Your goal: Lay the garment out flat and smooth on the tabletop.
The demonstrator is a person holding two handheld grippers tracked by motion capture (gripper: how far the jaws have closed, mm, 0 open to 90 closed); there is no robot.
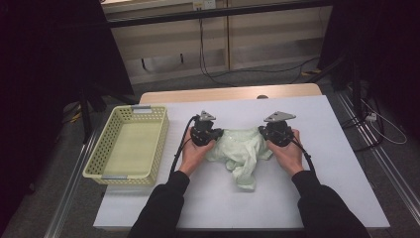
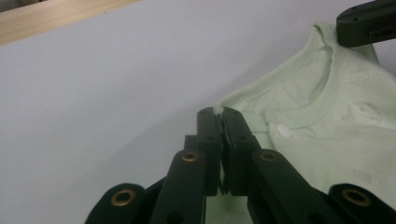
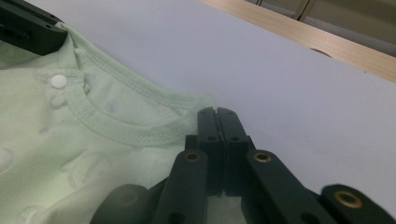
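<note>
Left gripper view and right gripper view show both grippers, left gripper (image 2: 222, 113) and right gripper (image 3: 217, 113), pinching the shoulders of the pale green cotton baby garment (image 1: 241, 150) on the white table (image 1: 317, 148), apparently spreading it flat, so next likely comes laying it smooth.

Setting: a lab or recording room, dimly lit. The table (image 1: 317, 198) has a plain white cover over a wooden top. Aluminium rails (image 1: 369, 148) run along the grey carpeted floor (image 1: 257, 79). Loose cables (image 1: 213, 74) trail past plain wall panels (image 1: 267, 37); dark screens (image 1: 54, 59) stand on both sides.
</note>
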